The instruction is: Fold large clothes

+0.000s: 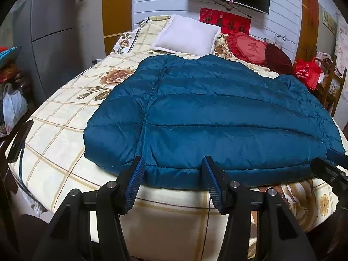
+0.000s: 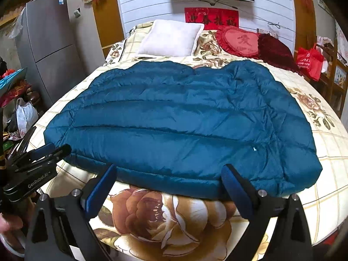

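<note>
A quilted blue jacket [image 2: 174, 117] lies spread flat across the bed [image 2: 169, 213], its hem along the near edge, with a white pillow [image 2: 171, 38] and a red heart cushion [image 2: 241, 41] beyond it by the wall. The left tool [image 1: 173, 165] stands released, both pads at the hem near the jacket's left side; whether they touch the cloth is hard to say. The right tool [image 2: 169, 171] is spread wide, its fingers [image 2: 236, 184] straddling the hem's right part without pinching it.
</note>
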Demonstrator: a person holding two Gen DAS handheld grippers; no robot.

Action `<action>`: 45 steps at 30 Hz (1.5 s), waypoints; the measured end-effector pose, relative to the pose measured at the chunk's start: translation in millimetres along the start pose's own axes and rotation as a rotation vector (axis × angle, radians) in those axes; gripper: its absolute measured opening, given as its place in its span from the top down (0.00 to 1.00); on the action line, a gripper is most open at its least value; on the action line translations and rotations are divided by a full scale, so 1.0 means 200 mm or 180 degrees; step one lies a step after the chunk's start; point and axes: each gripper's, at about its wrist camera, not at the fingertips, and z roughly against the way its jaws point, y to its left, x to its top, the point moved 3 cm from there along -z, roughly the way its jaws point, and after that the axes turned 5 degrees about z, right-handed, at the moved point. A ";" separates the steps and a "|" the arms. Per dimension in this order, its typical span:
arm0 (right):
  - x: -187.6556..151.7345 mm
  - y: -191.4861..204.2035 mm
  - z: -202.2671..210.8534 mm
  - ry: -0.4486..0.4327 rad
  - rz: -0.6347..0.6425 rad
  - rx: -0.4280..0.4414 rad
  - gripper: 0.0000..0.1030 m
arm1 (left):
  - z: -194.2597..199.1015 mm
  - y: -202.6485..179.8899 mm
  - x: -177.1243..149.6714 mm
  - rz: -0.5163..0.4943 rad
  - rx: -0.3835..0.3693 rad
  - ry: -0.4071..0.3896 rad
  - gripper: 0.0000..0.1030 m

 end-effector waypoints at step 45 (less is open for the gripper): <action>-0.03 0.02 -0.01 0.0009 -0.0025 -0.0063 0.04 | 0.00 -0.08 -0.04 -0.0139 -0.0063 -0.0026 0.44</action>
